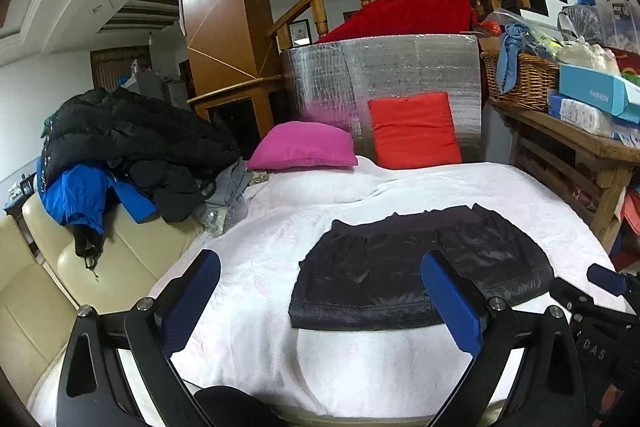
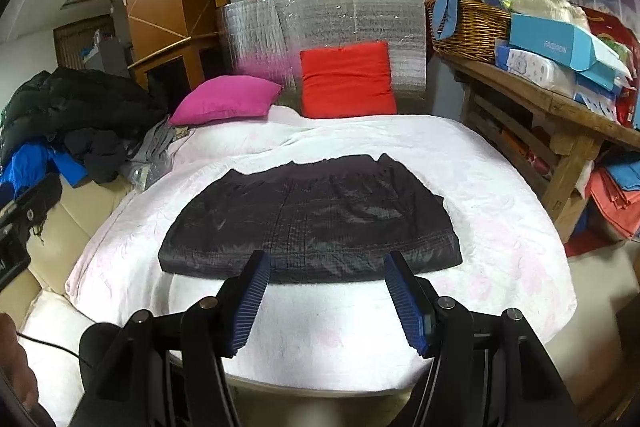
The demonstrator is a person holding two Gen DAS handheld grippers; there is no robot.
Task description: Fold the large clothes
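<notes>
A black quilted garment lies flat, folded into a wide trapezoid, on the white blanket that covers the bed. My left gripper hovers above the garment's near left part, its blue pads spread wide with nothing between them. My right gripper hangs over the garment's near edge, also open and empty. In the left wrist view the right gripper shows at the right edge. The left tool's black body appears at the left edge of the right wrist view.
A heap of black and blue jackets sits on a cream sofa at the left. A pink pillow and a red pillow lean by a silver board. At the right, a wooden table carries a wicker basket and boxes.
</notes>
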